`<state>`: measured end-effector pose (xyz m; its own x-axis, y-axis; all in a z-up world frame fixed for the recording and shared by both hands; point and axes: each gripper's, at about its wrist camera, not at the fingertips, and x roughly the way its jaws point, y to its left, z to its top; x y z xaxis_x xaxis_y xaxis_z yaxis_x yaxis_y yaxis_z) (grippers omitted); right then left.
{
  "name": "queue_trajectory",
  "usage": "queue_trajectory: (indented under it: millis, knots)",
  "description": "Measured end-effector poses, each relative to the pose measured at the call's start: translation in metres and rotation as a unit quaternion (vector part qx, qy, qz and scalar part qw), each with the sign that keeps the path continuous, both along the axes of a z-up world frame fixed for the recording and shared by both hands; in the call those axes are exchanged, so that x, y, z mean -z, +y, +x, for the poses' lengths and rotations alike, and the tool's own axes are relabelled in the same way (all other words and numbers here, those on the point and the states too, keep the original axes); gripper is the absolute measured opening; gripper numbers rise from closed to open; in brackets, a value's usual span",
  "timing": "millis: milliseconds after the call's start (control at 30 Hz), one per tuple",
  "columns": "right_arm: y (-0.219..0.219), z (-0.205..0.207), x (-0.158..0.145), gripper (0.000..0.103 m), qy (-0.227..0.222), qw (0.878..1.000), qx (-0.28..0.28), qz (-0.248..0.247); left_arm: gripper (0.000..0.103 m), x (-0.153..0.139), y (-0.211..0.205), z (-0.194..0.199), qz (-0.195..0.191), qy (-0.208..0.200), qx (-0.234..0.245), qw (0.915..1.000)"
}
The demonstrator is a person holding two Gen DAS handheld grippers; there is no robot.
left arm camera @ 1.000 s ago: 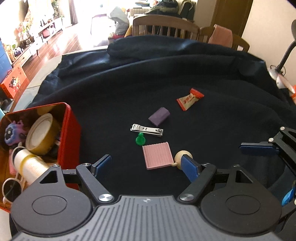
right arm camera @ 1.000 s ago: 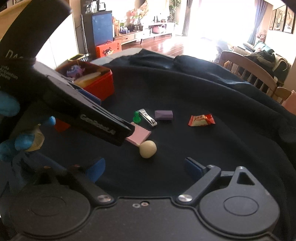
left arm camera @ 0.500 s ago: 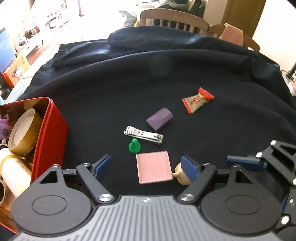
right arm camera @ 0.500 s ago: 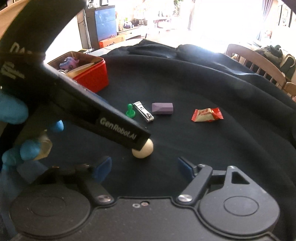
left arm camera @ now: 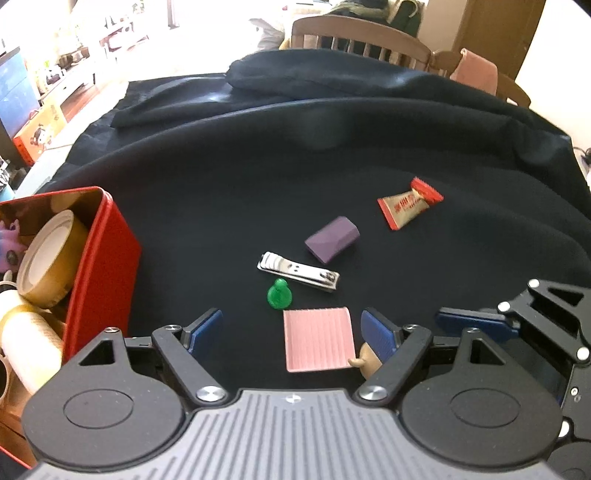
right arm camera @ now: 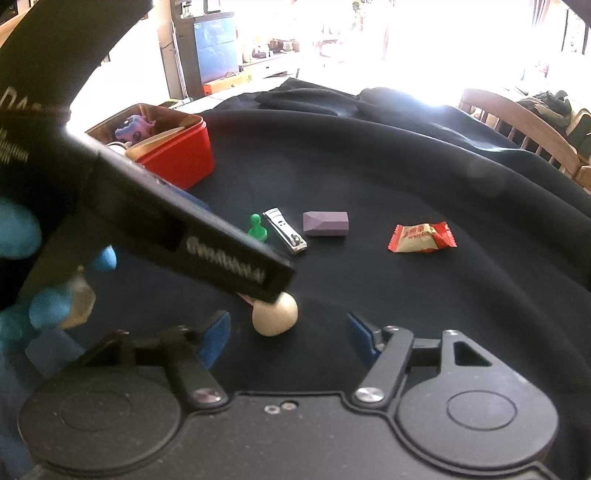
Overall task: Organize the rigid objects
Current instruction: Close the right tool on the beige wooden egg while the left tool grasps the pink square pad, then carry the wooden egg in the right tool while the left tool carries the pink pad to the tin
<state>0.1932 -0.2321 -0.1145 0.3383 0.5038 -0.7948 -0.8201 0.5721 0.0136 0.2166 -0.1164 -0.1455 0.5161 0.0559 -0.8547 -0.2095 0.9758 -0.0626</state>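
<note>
My left gripper point(left arm camera: 291, 330) is open, low over the dark cloth, with a pink ribbed square point(left arm camera: 317, 339) lying between its fingers, untouched. A beige ball point(right arm camera: 275, 314) sits between the pads of my right gripper point(right arm camera: 288, 334). Those jaws are closing, and gaps still show on both sides of the ball. The left gripper's body crosses the right wrist view and hides the pink square there. Beyond lie a green pawn point(left arm camera: 279, 294), a nail clipper point(left arm camera: 298, 271), a purple block point(left arm camera: 332, 239) and a red candy wrapper point(left arm camera: 408, 206).
A red tin point(left arm camera: 99, 258) at the left holds tape rolls and a purple toy. A person's blue-gloved hand point(right arm camera: 18, 232) holds the left gripper. Bunched dark cloth and wooden chairs point(left arm camera: 358, 33) stand at the far edge of the table.
Both grippers have come down and forward toward the objects. The right jaws have narrowed around the beige ball. The pink square now lies between the left fingers.
</note>
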Motion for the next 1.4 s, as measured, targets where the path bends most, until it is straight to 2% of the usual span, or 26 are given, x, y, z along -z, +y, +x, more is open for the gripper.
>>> queue_trajectory:
  millis: [167,300,367,433,567,700,1000,1400]
  knots:
    - [0.006,-0.001,0.004,0.057,0.003,1.0,-0.009,-0.004,0.082,0.008,0.002,0.002,-0.004,0.011,-0.01,0.9999]
    - [0.012,-0.001,0.008,0.052,0.001,1.0,-0.011,-0.006,0.08,0.009,-0.001,0.002,0.007,0.008,0.0,0.9999]
    - [0.016,-0.001,0.009,0.047,-0.001,1.0,-0.013,-0.008,0.074,0.009,-0.003,0.001,0.013,0.006,0.005,0.9999]
    - [0.018,-0.003,0.011,0.045,-0.004,1.0,-0.015,-0.013,0.058,0.008,-0.007,-0.001,0.027,0.003,0.015,0.9995]
    - [0.02,-0.005,0.011,0.036,-0.01,1.0,-0.02,-0.016,0.043,0.006,-0.008,-0.003,0.031,-0.002,0.021,0.9993]
    - [0.021,-0.006,0.01,0.027,-0.02,0.999,-0.016,-0.022,0.042,0.006,-0.004,-0.005,0.027,-0.002,0.021,0.9994]
    - [0.011,-0.009,0.0,0.027,-0.026,1.0,0.003,-0.006,0.042,0.0,0.004,-0.019,0.013,-0.004,0.019,0.9997]
    - [-0.003,-0.032,-0.039,0.027,-0.03,0.999,0.018,0.01,0.042,-0.034,0.022,-0.055,-0.018,-0.027,0.03,0.999]
